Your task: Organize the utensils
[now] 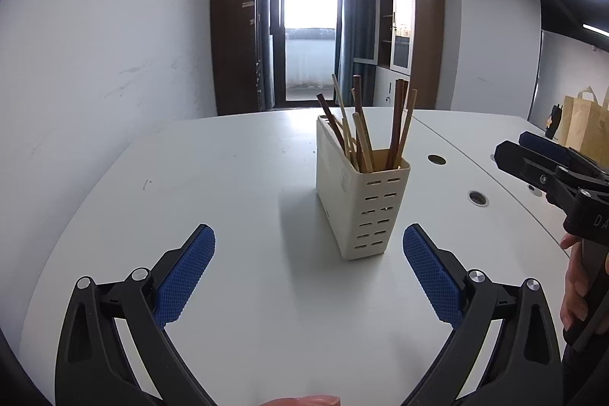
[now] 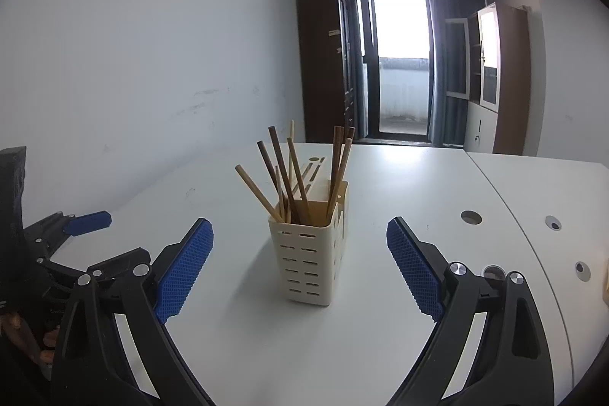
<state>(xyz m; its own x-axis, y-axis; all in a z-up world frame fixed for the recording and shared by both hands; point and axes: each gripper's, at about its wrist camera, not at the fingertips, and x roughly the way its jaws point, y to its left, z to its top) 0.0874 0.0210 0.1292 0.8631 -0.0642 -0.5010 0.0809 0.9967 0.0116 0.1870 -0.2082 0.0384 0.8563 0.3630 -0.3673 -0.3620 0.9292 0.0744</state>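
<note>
1. The left tool (image 1: 308, 246) and right tool (image 2: 298, 238) are both hovering spread wide and gripping nothing, facing the cream slotted holder (image 1: 361, 200) standing upright mid-counter (image 1: 213, 177).
2. Wooden chopsticks (image 1: 361, 124) are leaning fanned inside (light and dark mixed), so the job appears finished or unstarted.
3. Any next move is calling for pinching one slim, smooth stick.

Bare table (image 1: 228, 177) all round holder (image 1: 357, 200); chopsticks (image 1: 361, 128) splay above, seemingly blocking top.

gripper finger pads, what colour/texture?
Blue, with a fine cross-hatched grip texture. Clearest in the right wrist view, on the right gripper's pads.
</note>
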